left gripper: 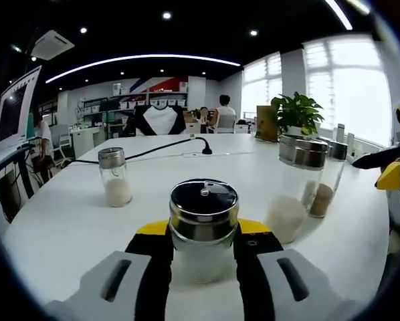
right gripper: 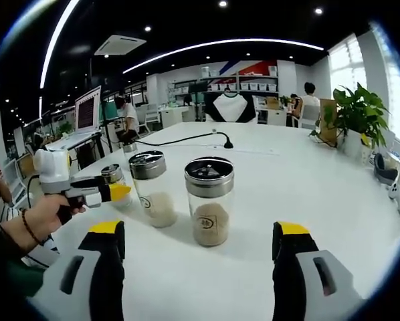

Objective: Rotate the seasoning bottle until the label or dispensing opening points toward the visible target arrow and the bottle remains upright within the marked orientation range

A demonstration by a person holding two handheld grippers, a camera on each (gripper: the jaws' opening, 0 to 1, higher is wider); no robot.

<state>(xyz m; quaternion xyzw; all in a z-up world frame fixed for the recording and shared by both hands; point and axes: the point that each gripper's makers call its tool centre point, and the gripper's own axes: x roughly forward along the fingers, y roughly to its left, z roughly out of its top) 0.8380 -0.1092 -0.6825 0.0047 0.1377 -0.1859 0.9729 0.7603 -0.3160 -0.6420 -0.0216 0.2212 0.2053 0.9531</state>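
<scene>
seasoning bottles, left gripper view: four, one [left gripper: 203, 227] with white contents between the jaws, one [left gripper: 114, 176] off to the left, one [left gripper: 295, 187] to the right with white grains, one [left gripper: 327, 179] just behind it with brown grains
seasoning bottles, right gripper view: three, one [right gripper: 209, 200] with brown grains, one [right gripper: 152, 188] with white grains, one [right gripper: 113, 178] partly hidden behind the other gripper
grippers: two, the left gripper [right gripper: 120, 192] and the right gripper [right gripper: 198, 249]
potted plants: one [right gripper: 355, 115]
white tables: one [right gripper: 307, 174]
black cables on the table: one [right gripper: 193, 139]
laptops: one [right gripper: 86, 114]
people in the background: at least two, one seated [right gripper: 310, 101], one standing [right gripper: 126, 114]
</scene>
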